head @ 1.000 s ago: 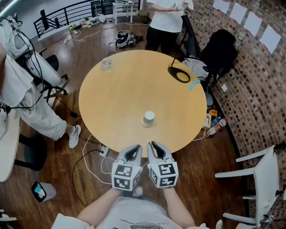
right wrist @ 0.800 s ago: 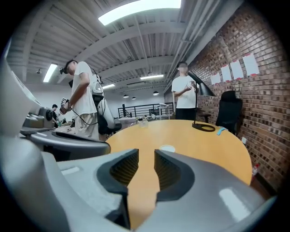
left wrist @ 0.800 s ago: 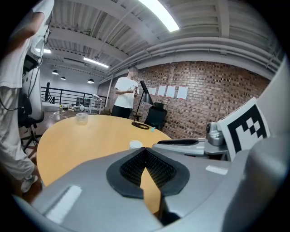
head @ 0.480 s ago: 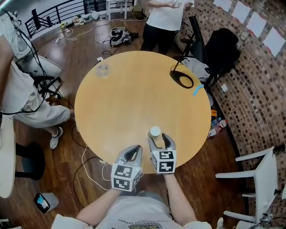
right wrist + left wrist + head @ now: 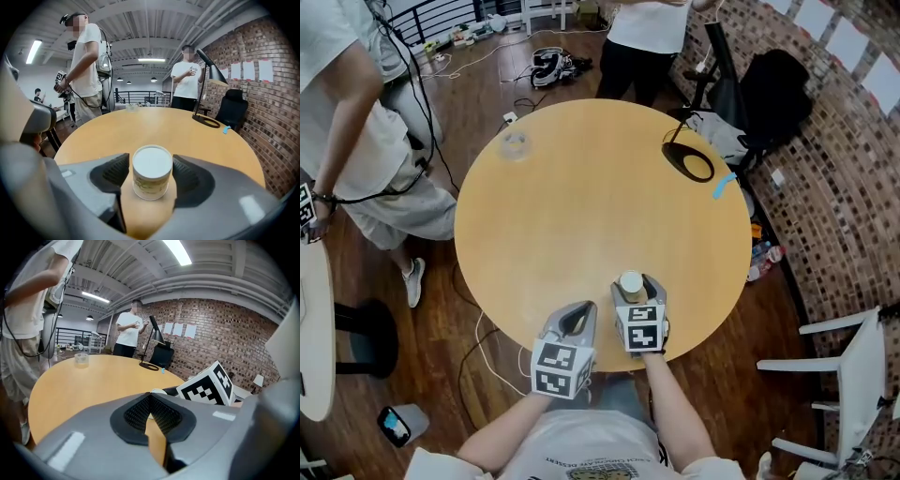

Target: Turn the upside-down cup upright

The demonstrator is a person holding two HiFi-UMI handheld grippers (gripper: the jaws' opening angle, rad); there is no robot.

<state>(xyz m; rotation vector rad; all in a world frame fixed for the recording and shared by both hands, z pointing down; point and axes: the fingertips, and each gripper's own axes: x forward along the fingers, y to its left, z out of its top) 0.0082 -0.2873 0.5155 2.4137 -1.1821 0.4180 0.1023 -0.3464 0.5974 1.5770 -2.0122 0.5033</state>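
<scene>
The cup [image 5: 630, 283] stands upside down near the round wooden table's [image 5: 581, 187] near edge, its flat white base up and a pale printed wall below. My right gripper [image 5: 635, 286] has the cup [image 5: 151, 180] between its jaws, which are opening; the pads flank the wall with thin gaps. In the right gripper view the gripper [image 5: 150, 164] points down over the table at it. My left gripper [image 5: 574, 314] hovers at the table's edge just left of the cup, empty, its pads together [image 5: 150, 397]. A sliver of the cup's rim [image 5: 159, 391] shows past it.
A black lamp base [image 5: 689, 161] and a blue scrap [image 5: 724, 185] sit at the table's far right. A clear glass [image 5: 516, 142] stands far left. One person [image 5: 356, 122] stands left of the table, another [image 5: 647, 37] beyond it. A white chair [image 5: 853, 366] is at the right.
Both grippers moved forward from off the table's edge. The right one came down around the cup and its jaws spread; the left stopped at the edge. The person on the left stepped closer.
</scene>
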